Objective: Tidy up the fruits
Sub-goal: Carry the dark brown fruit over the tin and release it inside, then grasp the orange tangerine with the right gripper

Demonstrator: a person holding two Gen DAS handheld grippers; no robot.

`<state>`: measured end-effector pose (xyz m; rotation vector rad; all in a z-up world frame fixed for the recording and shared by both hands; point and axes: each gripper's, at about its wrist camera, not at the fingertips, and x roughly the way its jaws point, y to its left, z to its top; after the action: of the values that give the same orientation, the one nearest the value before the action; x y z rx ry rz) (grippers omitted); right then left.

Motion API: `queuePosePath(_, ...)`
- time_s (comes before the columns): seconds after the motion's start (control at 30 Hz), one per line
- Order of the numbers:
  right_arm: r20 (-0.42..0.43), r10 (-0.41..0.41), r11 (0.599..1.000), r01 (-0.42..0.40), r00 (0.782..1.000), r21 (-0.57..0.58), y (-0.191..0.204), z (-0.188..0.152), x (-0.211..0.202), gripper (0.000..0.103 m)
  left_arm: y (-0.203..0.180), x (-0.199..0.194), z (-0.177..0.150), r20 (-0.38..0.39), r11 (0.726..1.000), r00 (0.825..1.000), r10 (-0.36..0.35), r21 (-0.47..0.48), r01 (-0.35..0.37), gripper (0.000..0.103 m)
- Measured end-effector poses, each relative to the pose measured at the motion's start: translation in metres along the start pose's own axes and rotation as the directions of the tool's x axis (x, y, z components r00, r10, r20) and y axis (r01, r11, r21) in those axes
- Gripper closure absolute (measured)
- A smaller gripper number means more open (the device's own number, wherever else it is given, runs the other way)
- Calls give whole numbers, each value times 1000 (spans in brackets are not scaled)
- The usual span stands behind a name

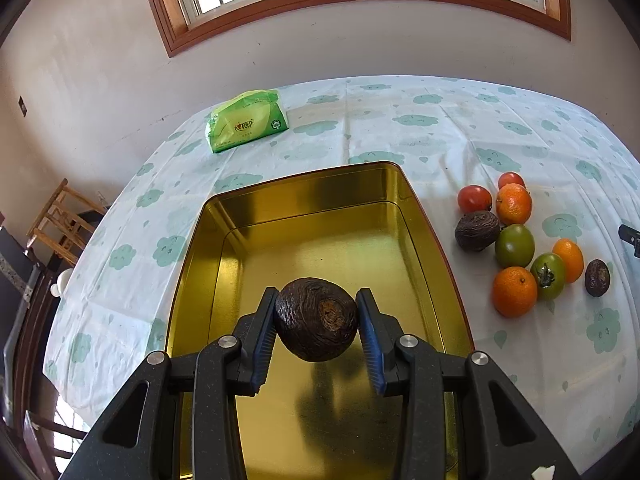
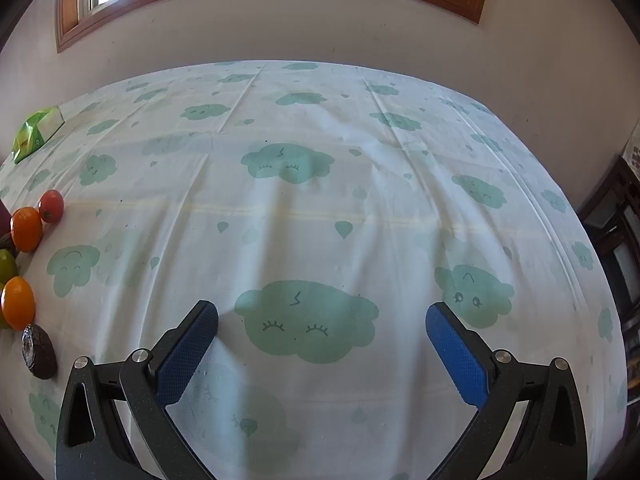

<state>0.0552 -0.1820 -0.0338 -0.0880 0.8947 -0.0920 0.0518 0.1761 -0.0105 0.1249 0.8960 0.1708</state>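
My left gripper [image 1: 317,312] is shut on a dark brown wrinkled passion fruit [image 1: 316,319] and holds it above the near part of a gold metal tin [image 1: 304,196], which has nothing else in it. To the right of the tin lies a cluster of fruit: oranges [image 1: 514,291], green tomatoes [image 1: 514,245], red tomatoes [image 1: 474,198] and two more passion fruits [image 1: 477,230]. My right gripper [image 2: 322,316] is open and empty over the cloud-print tablecloth [image 2: 320,208]. The fruit cluster shows at the left edge of the right wrist view, with an orange [image 2: 18,302] and a passion fruit [image 2: 39,351] nearest.
A green tissue pack [image 1: 247,120] lies at the back left of the table, near the wall. A wooden chair [image 1: 60,224] stands beyond the table's left edge. Dark furniture [image 2: 624,248] stands past the table's right edge.
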Motion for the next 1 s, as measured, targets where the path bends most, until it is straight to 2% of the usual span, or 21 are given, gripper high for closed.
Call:
queuePosePath(0.17,0,-2,1000,2,1000,-2,0,0,0,0,11,5,3,-13,1000,1000,8,-15,-8,67)
queuePosePath(0.57,2,-9,1000,9,1000,-7,0,0,-1,0,26,3,10,15,999,1000,25,-32,-25,66)
queuePosePath(0.7,14,-10,1000,10,1000,-19,2,0,-3,0,24,-6,4,23,999,1000,12,-50,-11,59)
queuePosePath(0.77,54,39,999,-37,998,-27,2,-1,-11,0,24,-14,-2,26,998,1000,-13,-69,14,57)
queuePosePath(0.83,122,152,988,-145,981,-58,6,-4,-26,0,22,-24,-9,32,996,999,-26,-87,29,54)
queuePosePath(0.9,112,317,946,-305,942,-110,18,-7,-36,2,19,-35,-16,36,995,998,-50,-88,53,51)
queuePosePath(1.0,64,462,861,-430,885,-270,58,-9,-54,6,11,-50,-27,48,997,997,-56,-57,59,50)
